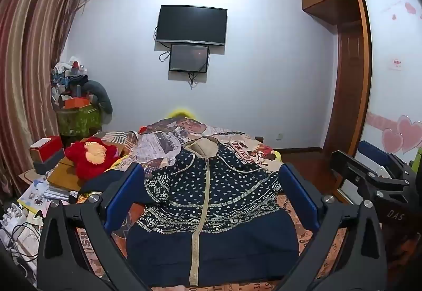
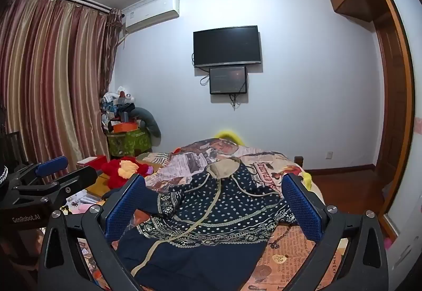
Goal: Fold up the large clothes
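Note:
A navy zip hoodie [image 1: 211, 201] with white dots and a beige hood lies flat, front up, on the bed, hood pointing to the far wall. It also shows in the right wrist view [image 2: 208, 217], with its left sleeve folded in over the chest. My left gripper [image 1: 211, 196] is open and empty, hovering above the hoodie's lower half. My right gripper [image 2: 213, 206] is open and empty, held above the hoodie's right side. The right gripper's body [image 1: 374, 185] shows at the right of the left wrist view.
The bed has a printed newspaper-pattern cover [image 2: 290, 256]. A red plush toy [image 1: 91, 155], boxes and papers lie on the bed's left side. A clutter pile [image 1: 76, 96] stands by the curtains. A wardrobe [image 1: 350, 74] and wooden floor are on the right.

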The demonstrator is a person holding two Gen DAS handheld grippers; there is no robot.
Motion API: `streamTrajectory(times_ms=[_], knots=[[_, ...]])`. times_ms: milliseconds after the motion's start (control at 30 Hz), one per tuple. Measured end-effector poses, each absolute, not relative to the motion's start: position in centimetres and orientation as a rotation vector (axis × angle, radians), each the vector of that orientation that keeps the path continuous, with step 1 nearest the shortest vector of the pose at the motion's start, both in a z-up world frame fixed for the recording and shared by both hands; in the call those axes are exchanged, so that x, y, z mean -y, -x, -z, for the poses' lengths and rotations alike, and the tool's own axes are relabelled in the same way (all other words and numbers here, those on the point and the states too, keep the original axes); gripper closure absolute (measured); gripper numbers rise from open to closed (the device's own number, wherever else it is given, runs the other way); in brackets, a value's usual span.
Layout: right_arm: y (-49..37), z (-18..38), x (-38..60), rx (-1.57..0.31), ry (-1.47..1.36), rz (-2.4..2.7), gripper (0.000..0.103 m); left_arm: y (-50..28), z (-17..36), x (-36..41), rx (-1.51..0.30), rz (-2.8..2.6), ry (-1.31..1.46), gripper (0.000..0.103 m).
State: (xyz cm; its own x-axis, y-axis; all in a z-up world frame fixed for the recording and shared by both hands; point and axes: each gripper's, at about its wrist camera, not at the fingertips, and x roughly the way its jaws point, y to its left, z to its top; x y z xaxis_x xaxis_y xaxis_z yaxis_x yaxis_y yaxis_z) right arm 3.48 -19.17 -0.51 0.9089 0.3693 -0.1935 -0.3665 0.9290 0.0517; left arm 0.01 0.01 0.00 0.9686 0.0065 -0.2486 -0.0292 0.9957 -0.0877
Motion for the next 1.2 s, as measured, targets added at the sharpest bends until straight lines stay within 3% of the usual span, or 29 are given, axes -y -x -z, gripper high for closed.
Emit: streamTrajectory(times_ms=[1200], knots=[[-3.56, 0.35, 18.93, -0.198, 0.001, -0.373, 0.000, 0.00, -0.25, 0.37, -0.247, -0.010, 0.076, 0.000]])
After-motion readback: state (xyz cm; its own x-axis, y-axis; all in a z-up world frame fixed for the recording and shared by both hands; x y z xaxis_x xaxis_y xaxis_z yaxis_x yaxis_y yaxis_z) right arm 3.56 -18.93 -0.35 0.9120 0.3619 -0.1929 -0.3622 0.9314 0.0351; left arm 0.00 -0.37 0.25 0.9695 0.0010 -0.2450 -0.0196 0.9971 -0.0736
